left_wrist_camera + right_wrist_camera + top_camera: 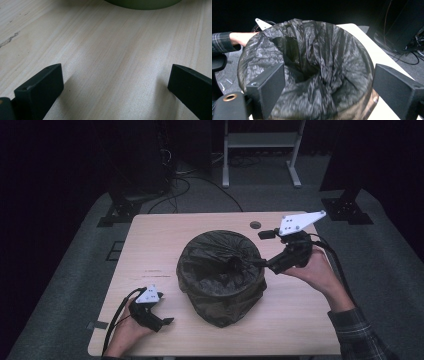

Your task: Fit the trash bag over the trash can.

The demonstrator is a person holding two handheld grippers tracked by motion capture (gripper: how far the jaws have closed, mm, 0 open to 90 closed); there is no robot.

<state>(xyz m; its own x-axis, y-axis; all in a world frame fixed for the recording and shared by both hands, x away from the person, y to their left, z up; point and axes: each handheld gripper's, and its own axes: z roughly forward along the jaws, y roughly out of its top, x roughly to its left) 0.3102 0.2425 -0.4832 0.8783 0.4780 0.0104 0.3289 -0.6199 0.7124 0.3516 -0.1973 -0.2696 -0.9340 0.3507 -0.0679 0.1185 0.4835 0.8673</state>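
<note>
Left gripper (159,320): jaws wide apart, empty, low over the table (150,245).
Right gripper (250,263): jaws spread wide, empty, above the black bin liner (220,270).

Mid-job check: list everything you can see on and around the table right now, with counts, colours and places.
Round bin lined with crinkled black plastic bag: one, olive-green wall under black liner, table centre.
Light wooden table: one, pale wood, under everything.
Small round grommet: one, grey, far table edge.
White metal frame: one, on floor beyond table.
Dark stands and cables: several, black, floor at back left.
Left gripper: one, black, jaws open, low over near-left table.
Right gripper: one, black, jaws open, over the bin's right rim.
Plaid sleeve: one, dark, right forearm.
</note>
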